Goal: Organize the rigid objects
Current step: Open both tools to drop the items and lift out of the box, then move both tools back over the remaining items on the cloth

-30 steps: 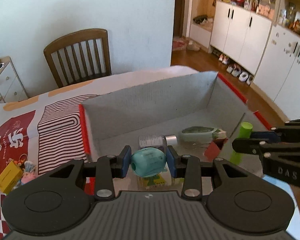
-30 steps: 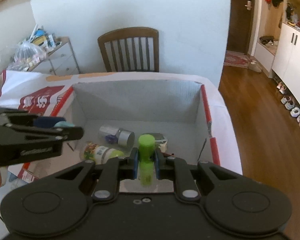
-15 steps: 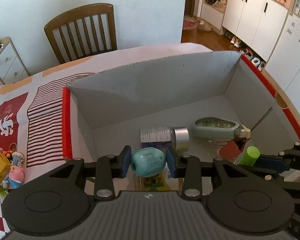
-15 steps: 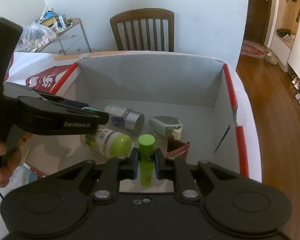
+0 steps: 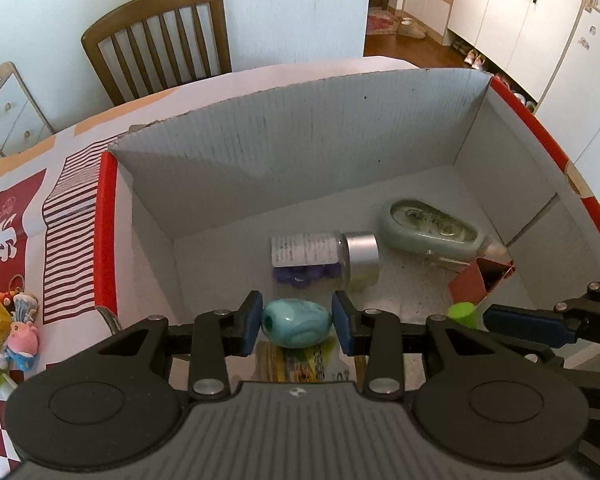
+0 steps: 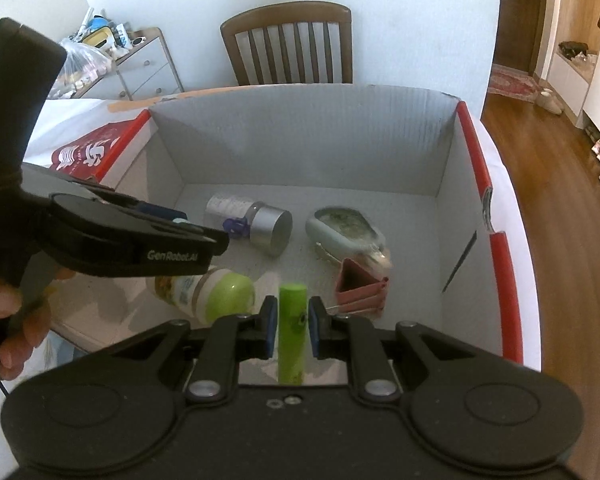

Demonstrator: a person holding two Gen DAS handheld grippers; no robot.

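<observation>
My left gripper (image 5: 297,323) is shut on a teal egg-shaped object (image 5: 297,323) and holds it over the near edge of an open cardboard box (image 5: 300,136). My right gripper (image 6: 293,322) is shut on a green tube (image 6: 292,332), upright, over the same box (image 6: 300,136). The green tube's cap (image 5: 462,313) and the right gripper show at the right of the left wrist view. The left gripper body (image 6: 132,240) shows at the left of the right wrist view.
On the box floor lie a silver-capped jar (image 5: 326,250), a pale green flat bottle (image 5: 432,230), a pink binder clip (image 5: 482,278) and a green-lidded jar (image 6: 208,290). Small toys (image 5: 8,338) lie on the tablecloth at left. A wooden chair (image 5: 160,40) stands behind.
Both grippers have moved forward and down over the box with their objects still held. The box now fills more of each view.
</observation>
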